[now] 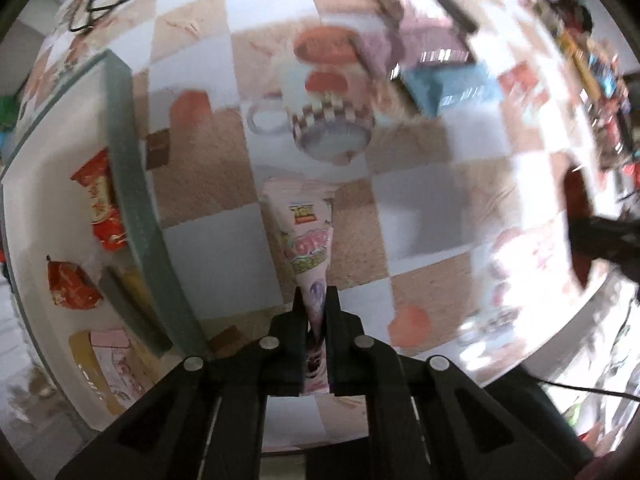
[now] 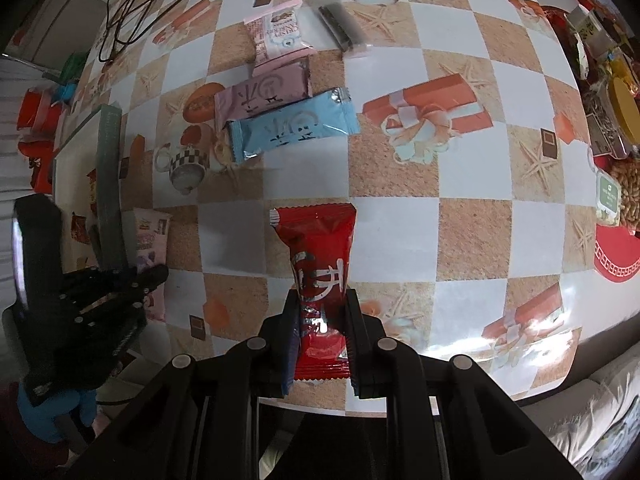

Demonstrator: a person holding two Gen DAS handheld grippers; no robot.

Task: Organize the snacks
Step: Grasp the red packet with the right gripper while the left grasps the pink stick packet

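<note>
Right wrist view alone shows loose packets on the checkered tabletop (image 2: 472, 240): blue packet (image 2: 294, 126), mauve packet (image 2: 262, 94), pink bag (image 2: 276, 34). Left wrist view alone shows inside the white tray (image 1: 124, 152), red snacks there. Left claw (image 1: 316, 312) clenched on pink cone-shaped packet (image 1: 310, 236), beside the tray. Right claw (image 2: 322, 312) grasping red packet (image 2: 320, 256), above the tabletop.

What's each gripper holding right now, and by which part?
Left gripper jaws pinch the pink snack packet at its narrow near end. Right gripper jaws clamp the red snack packet across its near end.
</note>
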